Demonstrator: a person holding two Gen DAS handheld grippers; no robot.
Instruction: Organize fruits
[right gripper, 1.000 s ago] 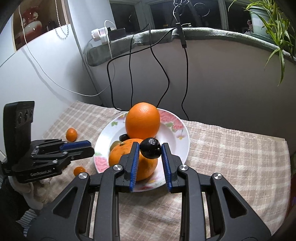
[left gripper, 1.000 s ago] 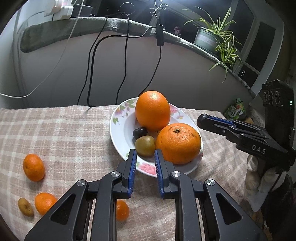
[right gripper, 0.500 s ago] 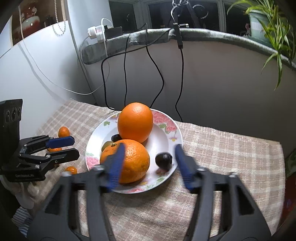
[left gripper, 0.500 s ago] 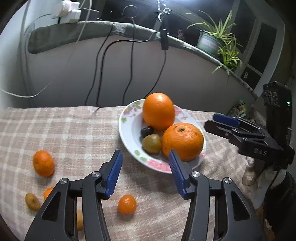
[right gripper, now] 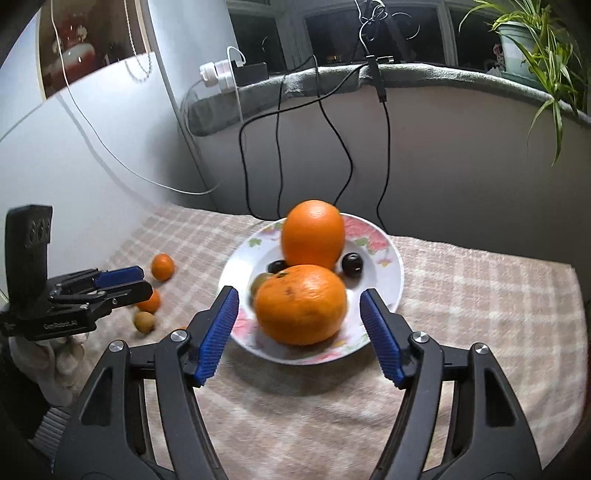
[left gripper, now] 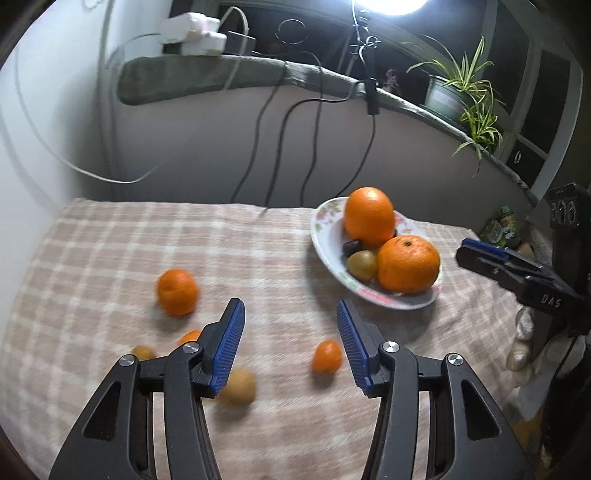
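Note:
A flowered white plate (right gripper: 391, 280) holds two large oranges (right gripper: 301, 302), two dark plums (right gripper: 351, 264) and a kiwi (left gripper: 361, 264); it also shows in the left wrist view (left gripper: 325, 236). My right gripper (right gripper: 299, 332) is open and empty, just in front of the plate. My left gripper (left gripper: 290, 345) is open and empty above the cloth, left of the plate. Loose on the cloth lie a mandarin (left gripper: 177, 291), a small orange fruit (left gripper: 327, 356), a kiwi (left gripper: 238, 386) and another kiwi (left gripper: 142, 352).
A checked cloth (left gripper: 110, 251) covers the table. Black cables (right gripper: 332, 129) hang down the wall behind it. A potted plant (left gripper: 458, 96) stands on the ledge at the back right. A power strip (left gripper: 192, 33) sits on the ledge at left.
My right gripper has opened, released the dark plum onto the plate and pulled back. My left gripper has opened and swung left from the plate toward the loose fruit.

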